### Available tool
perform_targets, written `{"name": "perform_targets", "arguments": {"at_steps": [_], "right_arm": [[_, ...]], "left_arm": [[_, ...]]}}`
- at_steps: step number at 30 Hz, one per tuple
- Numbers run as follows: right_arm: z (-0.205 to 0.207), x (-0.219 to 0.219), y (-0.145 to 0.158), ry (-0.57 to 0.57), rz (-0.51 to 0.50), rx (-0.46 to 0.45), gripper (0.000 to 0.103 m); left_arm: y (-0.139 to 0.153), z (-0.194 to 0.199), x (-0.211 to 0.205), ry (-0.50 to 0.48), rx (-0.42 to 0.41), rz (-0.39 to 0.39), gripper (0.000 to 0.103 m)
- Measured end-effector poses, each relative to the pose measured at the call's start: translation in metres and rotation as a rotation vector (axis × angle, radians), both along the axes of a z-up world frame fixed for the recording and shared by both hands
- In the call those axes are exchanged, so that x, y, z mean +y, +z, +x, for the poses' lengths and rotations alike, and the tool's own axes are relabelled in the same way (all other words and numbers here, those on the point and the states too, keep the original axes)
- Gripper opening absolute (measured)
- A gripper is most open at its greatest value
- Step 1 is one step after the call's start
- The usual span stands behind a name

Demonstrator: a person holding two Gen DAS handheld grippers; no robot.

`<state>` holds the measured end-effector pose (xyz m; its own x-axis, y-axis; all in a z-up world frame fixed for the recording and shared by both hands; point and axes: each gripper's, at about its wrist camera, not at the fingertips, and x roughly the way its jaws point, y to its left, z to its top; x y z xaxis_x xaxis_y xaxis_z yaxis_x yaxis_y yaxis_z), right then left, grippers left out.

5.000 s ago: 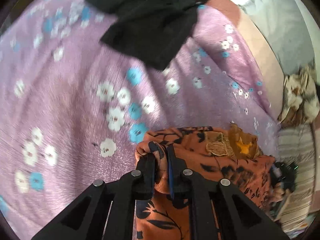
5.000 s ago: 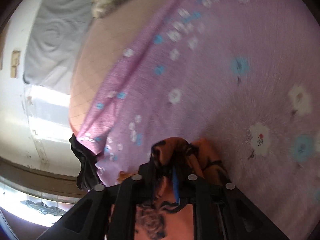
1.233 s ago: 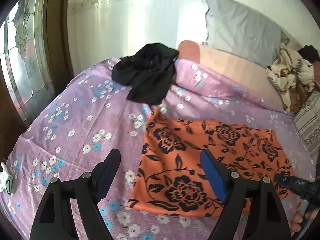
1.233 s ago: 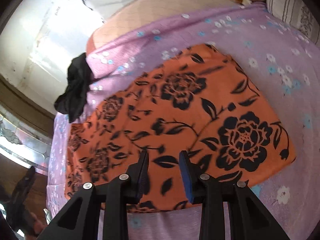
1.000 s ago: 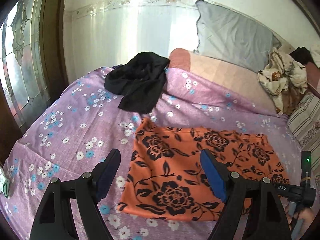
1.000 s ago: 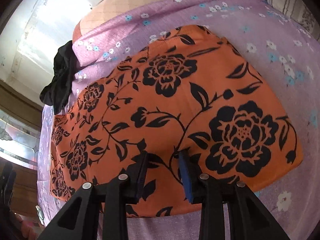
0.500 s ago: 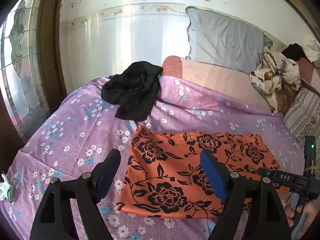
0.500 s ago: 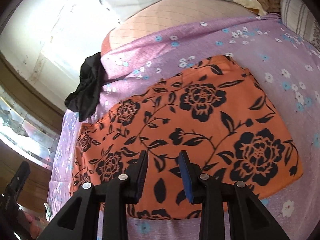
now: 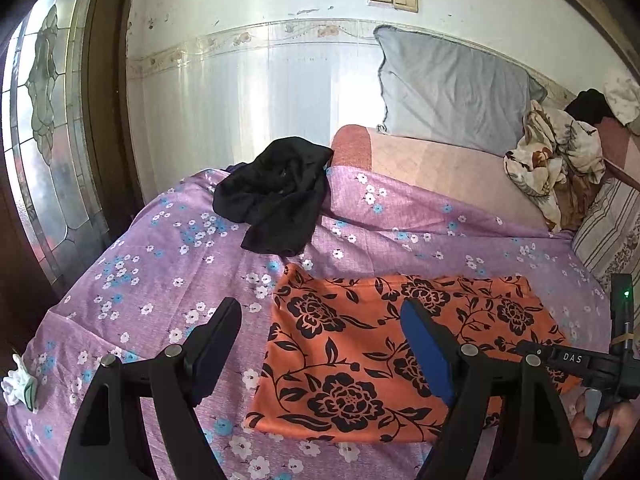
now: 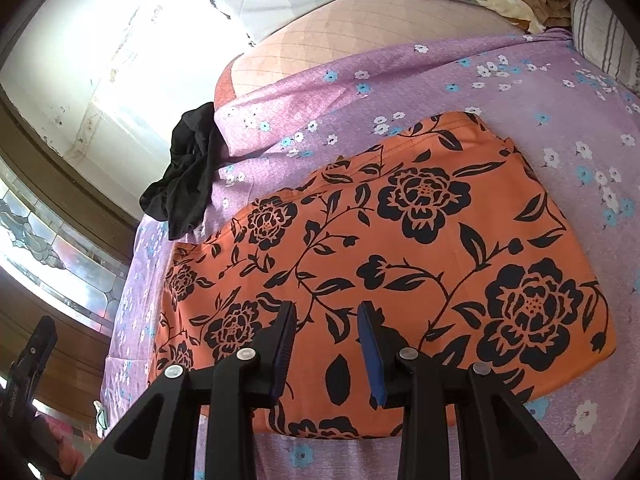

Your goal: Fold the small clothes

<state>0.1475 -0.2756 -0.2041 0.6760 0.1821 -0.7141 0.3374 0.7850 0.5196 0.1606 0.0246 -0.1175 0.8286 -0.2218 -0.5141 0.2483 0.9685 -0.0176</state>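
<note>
1. The scene is a bedroom: a bed covered by a purple sheet (image 9: 168,264) printed with small white and blue flowers, a pale wall behind it, a stained-glass window to the left and a grey pillow (image 9: 452,88) propped at the head.

2. The orange floral garment (image 9: 384,344) lies spread flat on the sheet as a neat rectangle, near the front edge of the bed. A crumpled black garment (image 9: 280,196) sits well apart from it, toward the wall.

3. The left gripper (image 9: 320,344) hovers above the orange cloth's left part with its fingers wide apart and nothing between them.

4. The right gripper (image 10: 326,340) hangs over the near edge of the same cloth, its fingers parted by a narrower gap, also empty.

5. The step in hand looks like choosing grips for the next fold. It would go best if each gripper descended onto a corner of the same edge, one at each end, so that the edge lifts evenly.

6. Each pinch should gather every layer of the cloth but none of the sheet beneath, since the sheet is thin and would lift with it.

7. The lifted edge should then be carried straight across and laid in line with the opposite edge, keeping the cloth taut between the grippers to avoid wrinkles.
</note>
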Motion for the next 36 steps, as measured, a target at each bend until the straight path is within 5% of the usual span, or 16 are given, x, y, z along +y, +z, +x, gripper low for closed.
{"name": "perform_targets", "arguments": {"at_steps": [17,20,29,31,34,36], "right_arm": [[0.002,0.014,0.004,0.037,0.002,-0.015,0.035],[0.004,0.019,0.004,0.051,0.01,-0.018,0.035],[0.011,0.055,0.001,0.143,0.076,0.011,0.035],[0.011,0.062,0.0,0.157,0.088,0.015,0.035],[0.009,0.075,0.002,0.177,0.095,0.01,0.035],[0.007,0.08,0.002,0.194,0.111,0.014,0.035]], "left_arm": [[-0.005,-0.002,0.001,0.008,0.005,0.047,0.082],[-0.024,0.015,0.011,0.031,0.124,0.034,0.082],[-0.105,0.056,0.082,0.218,0.563,-0.161,0.08],[-0.117,0.052,0.086,0.214,0.627,-0.234,0.065],[-0.123,0.038,0.077,0.189,0.634,-0.236,0.044],[-0.124,0.03,0.067,0.159,0.638,-0.239,0.041]]}}
